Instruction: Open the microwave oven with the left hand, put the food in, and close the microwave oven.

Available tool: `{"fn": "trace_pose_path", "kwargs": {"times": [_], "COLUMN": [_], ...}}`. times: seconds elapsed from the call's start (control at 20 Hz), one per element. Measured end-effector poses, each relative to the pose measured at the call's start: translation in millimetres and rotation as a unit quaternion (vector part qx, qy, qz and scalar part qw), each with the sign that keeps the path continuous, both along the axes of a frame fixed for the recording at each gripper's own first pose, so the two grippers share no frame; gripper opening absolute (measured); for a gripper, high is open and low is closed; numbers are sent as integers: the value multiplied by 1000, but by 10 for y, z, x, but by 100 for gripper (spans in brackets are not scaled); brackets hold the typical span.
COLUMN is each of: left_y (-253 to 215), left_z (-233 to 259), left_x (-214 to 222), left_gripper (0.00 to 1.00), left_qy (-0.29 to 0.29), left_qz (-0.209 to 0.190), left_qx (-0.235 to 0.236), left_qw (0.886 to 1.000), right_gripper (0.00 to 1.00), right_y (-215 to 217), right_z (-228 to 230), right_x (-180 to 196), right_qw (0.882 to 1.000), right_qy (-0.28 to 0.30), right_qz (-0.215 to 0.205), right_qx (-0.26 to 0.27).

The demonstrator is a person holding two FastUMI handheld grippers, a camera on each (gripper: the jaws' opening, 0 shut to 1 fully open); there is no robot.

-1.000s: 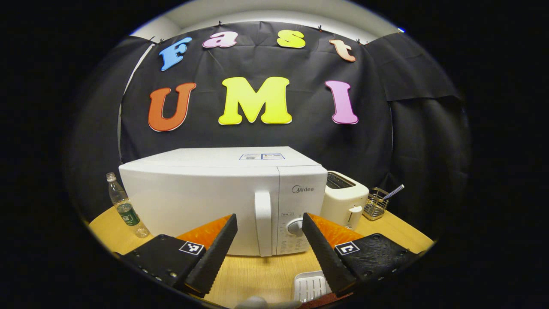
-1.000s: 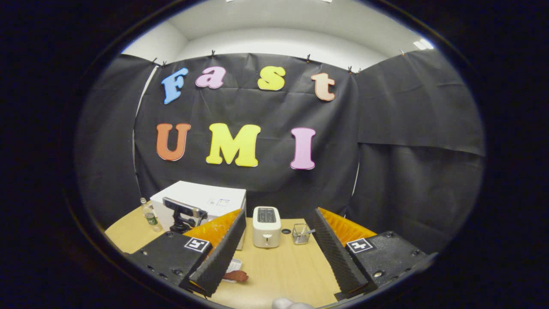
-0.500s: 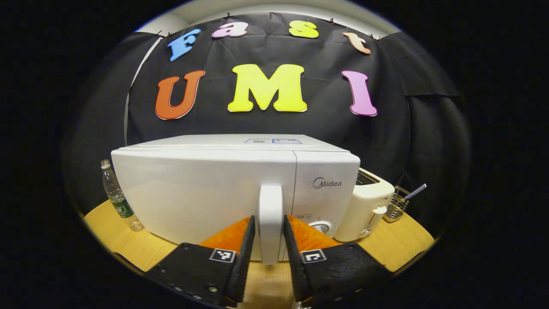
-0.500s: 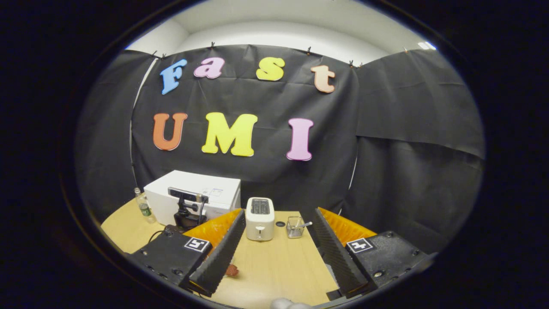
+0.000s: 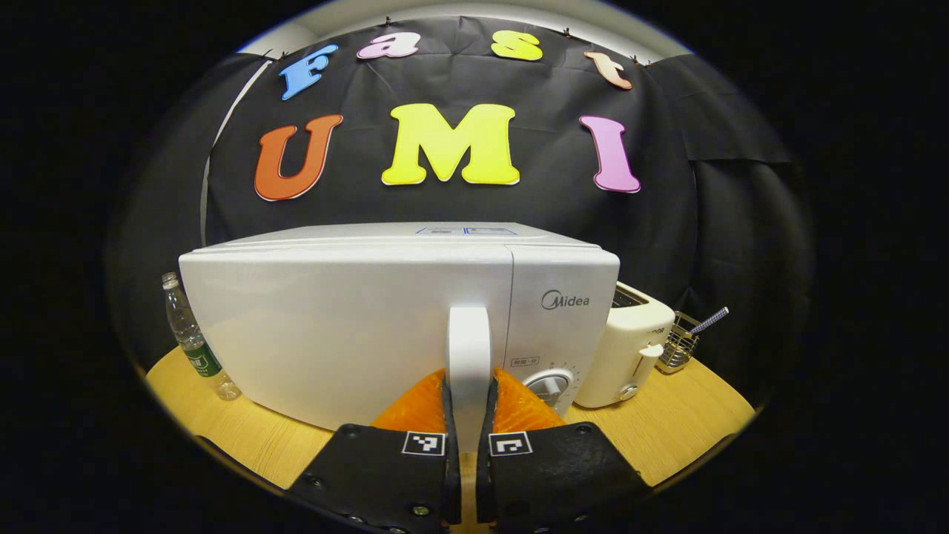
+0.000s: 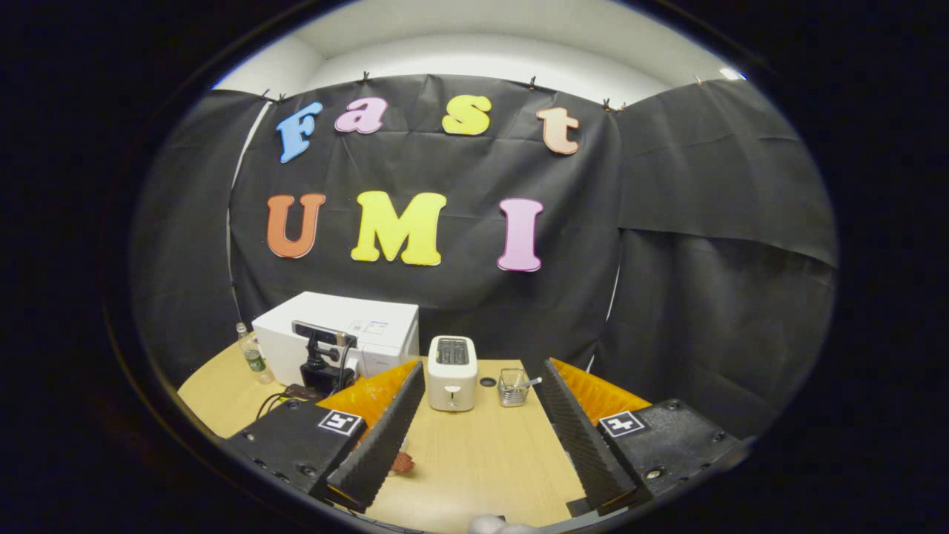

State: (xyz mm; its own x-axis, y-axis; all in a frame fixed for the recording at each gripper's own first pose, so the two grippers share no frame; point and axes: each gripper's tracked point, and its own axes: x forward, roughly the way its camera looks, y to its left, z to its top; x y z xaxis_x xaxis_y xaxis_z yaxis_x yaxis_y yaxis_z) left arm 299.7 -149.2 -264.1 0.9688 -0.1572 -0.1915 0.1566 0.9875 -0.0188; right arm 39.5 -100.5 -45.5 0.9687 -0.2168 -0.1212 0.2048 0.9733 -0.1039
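Observation:
The white microwave (image 5: 348, 326) stands close ahead in the left gripper view, its door looking closed. My left gripper (image 5: 468, 393) is shut on the lower part of the vertical white door handle (image 5: 468, 341), one finger pressing each side. From the right gripper view the microwave (image 6: 356, 326) sits at the back left, with the left gripper's black body (image 6: 320, 374) in front of it. My right gripper (image 6: 480, 371) hangs open over the wooden table (image 6: 482, 460), holding nothing. A reddish-brown piece of food (image 6: 402, 463) lies on the table, partly hidden by the right gripper's left finger.
A cream toaster (image 5: 630, 348) stands right of the microwave, a wire basket (image 5: 676, 350) with a straw beyond it. A plastic water bottle (image 5: 191, 341) stands left of the microwave. The toaster (image 6: 452, 382) and basket (image 6: 513, 387) lie ahead of the right gripper.
My left gripper moved in from open and apart to shut on the door handle. The right gripper stayed open and shifted only slightly.

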Motion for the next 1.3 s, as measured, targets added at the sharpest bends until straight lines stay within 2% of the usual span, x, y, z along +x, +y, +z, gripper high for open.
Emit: {"fn": "trace_pose_path", "kwargs": {"times": [0.1, 0.15, 0.25, 0.3, 0.35, 0.4, 0.45, 0.5, 0.55, 0.6, 0.7, 0.75, 0.8, 0.95, 1.0, 1.05, 1.1, 1.15, 1.2, 1.25, 1.3], "left_y": [22, 50, 149, 212, 283, 376, 482, 595, 727, 856, 1126, 1274, 1415, 1879, 2027, 2185, 2291, 2370, 2418, 2469, 2508], "left_z": [10, -41, -55, -76, -72, -87, -87, -88, -113, -119, -130, -117, -159, -153, -164, -182, -183, -194, -208, -217, -228], "left_x": [-161, -278, -512, -643, -799, -939, -1083, -1215, -1352, -1466, -1680, -1790, -1876, -2088, -2152, -2209, -2248, -2274, -2301, -2330, -2355], "left_gripper": [8, 7, 8, 7, 7, 7, 7, 7, 7, 7, 7, 7, 6, 7, 8, 8, 8, 8, 8, 8, 8], "left_qy": [-7, -8, -14, -6, 0, 5, 7, 10, 15, 19, 33, 36, 47, 54, 59, 61, 64, 67, 71, 75, 78], "left_qz": [-4, -8, -19, -26, -30, -32, -31, -26, -18, -10, 6, 15, 26, 73, 88, 102, 110, 112, 110, 110, 107], "left_qx": [7, 17, 23, 23, 23, 24, 27, 30, 35, 38, 39, 39, 41, 54, 57, 55, 50, 42, 35, 32, 28], "left_qw": [1000, 1000, 999, 999, 999, 999, 999, 999, 999, 999, 999, 998, 998, 994, 993, 991, 991, 991, 991, 991, 991], "right_gripper": [100, 96, 96, 100, 96, 100, 100, 100, 96, 100, 100, 96, 100, 100, 96, 96, 100, 96, 100, 96, 96], "right_y": [2, 8, 57, 63, 105, 170, 240, 301, 368, 456, 607, 687, 757, 953, 998, 1043, 1075, 1120, 1143, 1177, 1202], "right_z": [19, 30, 30, 7, 1, 5, -8, -41, -53, -59, -45, -38, -33, -12, -35, -48, -48, -56, -72, -69, -71], "right_x": [-27, -41, -58, -82, -105, -116, -139, -167, -191, -215, -277, -299, -330, -420, -453, -485, -511, -531, -549, -570, -592], "right_qw": [1000, 1000, 1000, 1000, 1000, 1000, 999, 999, 999, 998, 997, 996, 996, 995, 994, 994, 994, 993, 993, 993, 993], "right_qy": [-3, -4, -6, -4, -5, -6, -4, -2, 1, 4, 2, 1, -2, -7, -6, -5, -5, -4, -3, -3, -4], "right_qz": [2, 4, 12, 13, 18, 24, 33, 40, 48, 56, 72, 81, 88, 102, 106, 109, 112, 115, 116, 118, 119], "right_qx": [-3, -1, 5, 7, 10, 14, 16, 16, 16, 17, 22, 23, 23, 17, 16, 16, 18, 20, 20, 20, 19]}}
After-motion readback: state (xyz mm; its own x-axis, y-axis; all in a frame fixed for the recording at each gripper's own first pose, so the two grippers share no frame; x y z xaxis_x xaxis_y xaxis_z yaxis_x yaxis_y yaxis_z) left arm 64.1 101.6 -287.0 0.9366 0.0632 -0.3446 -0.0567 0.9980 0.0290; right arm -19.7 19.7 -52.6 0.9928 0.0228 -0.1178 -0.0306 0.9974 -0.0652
